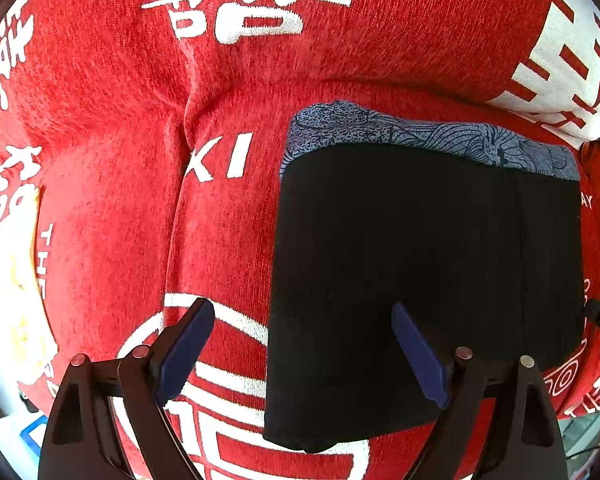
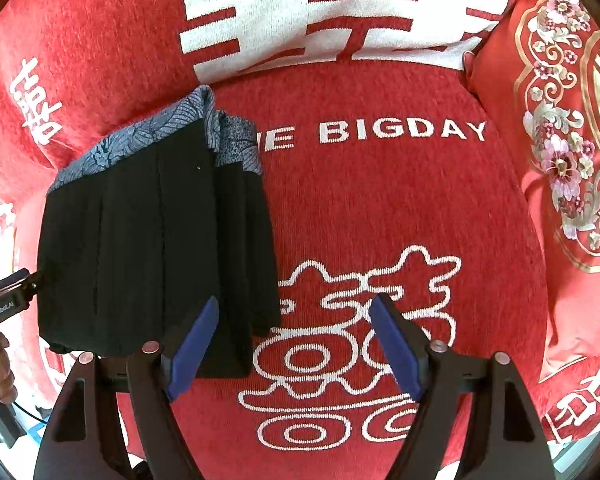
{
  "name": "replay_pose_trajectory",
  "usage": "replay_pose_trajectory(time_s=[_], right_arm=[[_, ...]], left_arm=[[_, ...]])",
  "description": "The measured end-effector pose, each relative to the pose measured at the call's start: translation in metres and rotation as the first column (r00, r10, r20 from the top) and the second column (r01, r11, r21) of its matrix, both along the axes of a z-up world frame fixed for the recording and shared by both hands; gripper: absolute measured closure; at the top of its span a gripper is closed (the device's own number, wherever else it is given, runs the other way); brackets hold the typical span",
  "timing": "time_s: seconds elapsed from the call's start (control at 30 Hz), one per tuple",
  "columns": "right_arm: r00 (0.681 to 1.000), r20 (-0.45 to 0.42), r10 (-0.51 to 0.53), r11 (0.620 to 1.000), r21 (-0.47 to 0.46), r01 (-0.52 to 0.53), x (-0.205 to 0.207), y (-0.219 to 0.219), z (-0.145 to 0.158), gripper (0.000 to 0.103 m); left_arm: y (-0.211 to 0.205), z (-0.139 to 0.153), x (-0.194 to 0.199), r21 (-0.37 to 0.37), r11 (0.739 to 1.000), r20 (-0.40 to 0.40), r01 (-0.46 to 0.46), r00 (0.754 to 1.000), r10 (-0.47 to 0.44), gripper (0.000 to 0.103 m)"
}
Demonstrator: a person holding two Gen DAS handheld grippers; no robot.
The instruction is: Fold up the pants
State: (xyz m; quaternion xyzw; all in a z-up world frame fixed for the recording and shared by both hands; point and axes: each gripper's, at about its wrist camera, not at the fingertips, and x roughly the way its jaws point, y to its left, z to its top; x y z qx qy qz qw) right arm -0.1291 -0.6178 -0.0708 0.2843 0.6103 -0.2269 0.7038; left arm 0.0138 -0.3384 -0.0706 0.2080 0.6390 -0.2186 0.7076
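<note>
The black pants (image 1: 428,280) lie folded into a compact rectangle on the red cover, their blue-grey patterned waistband (image 1: 432,136) at the far edge. My left gripper (image 1: 304,320) is open and empty, hovering over the pants' left edge. In the right wrist view the pants (image 2: 148,248) lie at the left. My right gripper (image 2: 294,316) is open and empty, over the pants' right edge and the red cover.
A red sofa cover (image 2: 380,200) with white characters and the words "BIGDAY" lies under everything. A red embroidered cushion (image 2: 560,160) stands at the right. The left gripper's body (image 2: 4,300) shows at the left edge of the right wrist view.
</note>
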Motion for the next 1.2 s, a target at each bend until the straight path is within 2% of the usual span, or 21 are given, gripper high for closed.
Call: replay_pose_trajectory(time_s=[0.97, 1.2], right_arm=[[0.999, 0.045, -0.007, 1.0, 0.011, 0.006, 0.015, -0.019, 0.0, 0.022], [0.996, 0.09, -0.014, 0.998, 0.06, 0.008, 0.021, -0.022, -0.001, 0.022]], left_arm=[[-0.012, 0.004, 0.013, -0.037, 0.999, -0.005, 0.022, 1.0, -0.022, 0.012], [-0.011, 0.002, 0.018, -0.055, 0.998, -0.022, 0.017, 1.0, -0.019, 0.012]])
